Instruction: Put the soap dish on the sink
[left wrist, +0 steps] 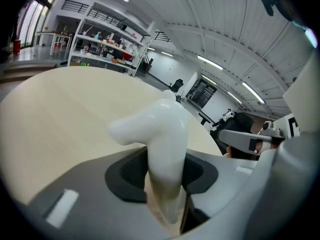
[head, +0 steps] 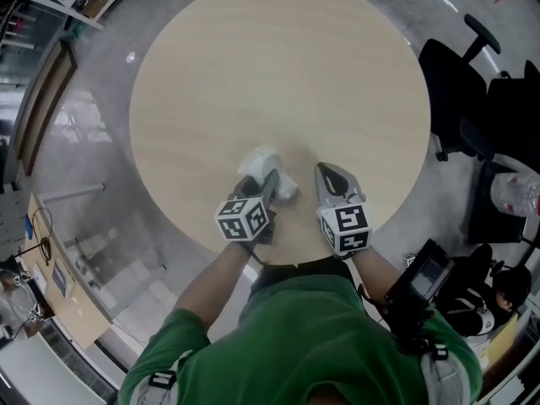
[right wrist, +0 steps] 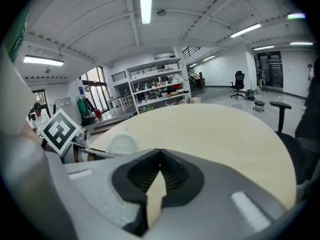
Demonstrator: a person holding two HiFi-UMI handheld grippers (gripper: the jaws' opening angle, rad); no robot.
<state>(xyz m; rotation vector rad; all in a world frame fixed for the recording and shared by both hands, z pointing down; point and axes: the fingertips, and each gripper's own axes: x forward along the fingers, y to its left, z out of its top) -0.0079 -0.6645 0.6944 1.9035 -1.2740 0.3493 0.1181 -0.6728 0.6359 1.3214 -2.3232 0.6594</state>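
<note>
clamping the white soap dish (left wrist: 166, 134), left gripper (head: 268, 182) hides its lower part; right gripper (right wrist: 160, 153) clenched, empty

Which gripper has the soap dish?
The left gripper: its jaws are clamped on the white soap dish. The right gripper beside it is shut with nothing between its jaws.

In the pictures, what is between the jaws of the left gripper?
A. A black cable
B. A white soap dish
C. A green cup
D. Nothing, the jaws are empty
B: the left gripper view shows the white soap dish clamped between the jaws of the left gripper, above the round table.
</note>
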